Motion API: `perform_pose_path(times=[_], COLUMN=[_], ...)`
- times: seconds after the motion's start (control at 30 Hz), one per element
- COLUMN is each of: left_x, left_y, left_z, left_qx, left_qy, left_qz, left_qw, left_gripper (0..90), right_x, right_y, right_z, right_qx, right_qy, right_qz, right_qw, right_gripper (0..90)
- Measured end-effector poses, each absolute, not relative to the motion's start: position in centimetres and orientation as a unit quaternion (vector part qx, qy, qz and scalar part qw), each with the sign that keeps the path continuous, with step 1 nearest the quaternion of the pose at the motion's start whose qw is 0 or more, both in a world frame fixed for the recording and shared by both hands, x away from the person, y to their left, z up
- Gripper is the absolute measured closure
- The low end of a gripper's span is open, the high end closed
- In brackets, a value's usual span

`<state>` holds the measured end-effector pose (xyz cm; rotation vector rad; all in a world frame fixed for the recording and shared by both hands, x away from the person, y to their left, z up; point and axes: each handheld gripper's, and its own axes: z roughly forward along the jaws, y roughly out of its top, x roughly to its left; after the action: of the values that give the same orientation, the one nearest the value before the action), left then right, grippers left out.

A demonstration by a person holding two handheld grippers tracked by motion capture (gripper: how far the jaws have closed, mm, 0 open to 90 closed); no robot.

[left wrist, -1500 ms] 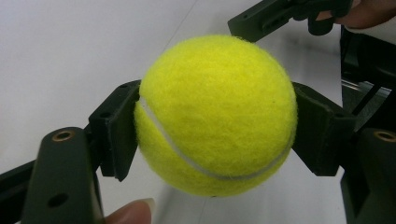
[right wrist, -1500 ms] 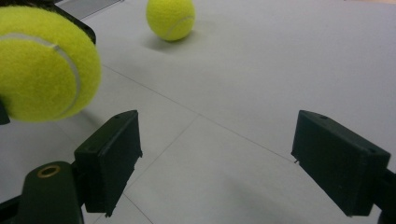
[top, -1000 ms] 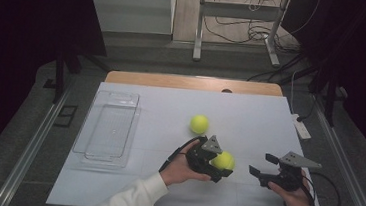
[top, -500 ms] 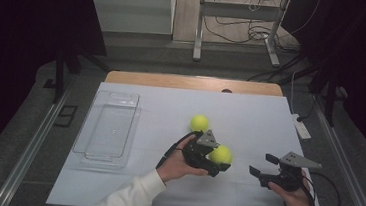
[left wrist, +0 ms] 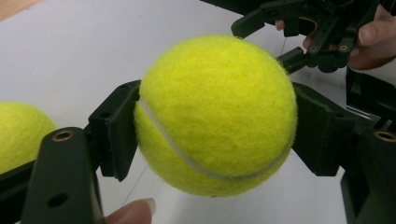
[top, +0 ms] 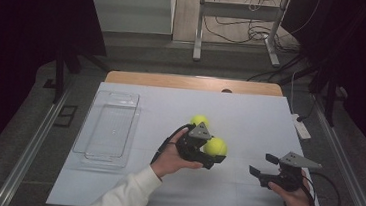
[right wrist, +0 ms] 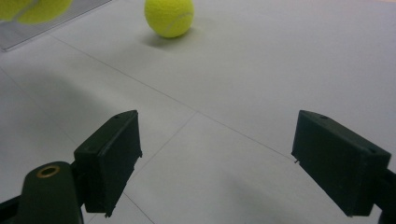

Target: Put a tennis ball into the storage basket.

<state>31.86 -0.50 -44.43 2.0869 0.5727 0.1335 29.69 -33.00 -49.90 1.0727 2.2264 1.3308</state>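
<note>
- High view: The left gripper (top: pixel 211 154) is in the person's left hand (top: pixel 168 158), near the middle of the white table (top: pixel 242 203). Its jaws squeeze a yellow tennis ball (top: pixel 216 146). A second tennis ball (top: pixel 199 120) lies on the table just behind it. A clear plastic tray (top: pixel 107 129) sits on the left side of the table, well apart from both balls. The right gripper (top: pixel 260 173) is in the right hand (top: pixel 296 195) near the right edge, with its jaws apart and no thing between them.
- Left gripper view: The tennis ball (left wrist: pixel 215 114) is big and close. A black pad (left wrist: pixel 116 128) presses on each side of it, so it is held tight. The second ball (left wrist: pixel 21 133) peeks in at the left edge. The right gripper (left wrist: pixel 308 32) is seen farther off at the top.
- Right gripper view: The two black jaws stand wide apart over the bare table (right wrist: pixel 261 70). They touch nothing. The second ball (right wrist: pixel 169 16) rests on the table far ahead. The held ball (right wrist: pixel 32 10) shows at the top left corner.
</note>
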Motion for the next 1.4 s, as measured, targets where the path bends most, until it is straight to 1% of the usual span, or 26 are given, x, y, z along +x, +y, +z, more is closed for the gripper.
perform_pose_path(times=[1.4], left_x=[32.9], left_y=[3.3], left_z=[-42.2], left_qx=[0.820], left_qy=[0.268], left_qz=[0.083], left_qw=[0.498], left_gripper=[26.1], right_x=[29.5], right_y=[-33.0], right_z=[-49.8], right_qx=[0.378], right_qy=[0.782], right_qz=[0.467], right_qw=[0.166], right_gripper=[15.5])
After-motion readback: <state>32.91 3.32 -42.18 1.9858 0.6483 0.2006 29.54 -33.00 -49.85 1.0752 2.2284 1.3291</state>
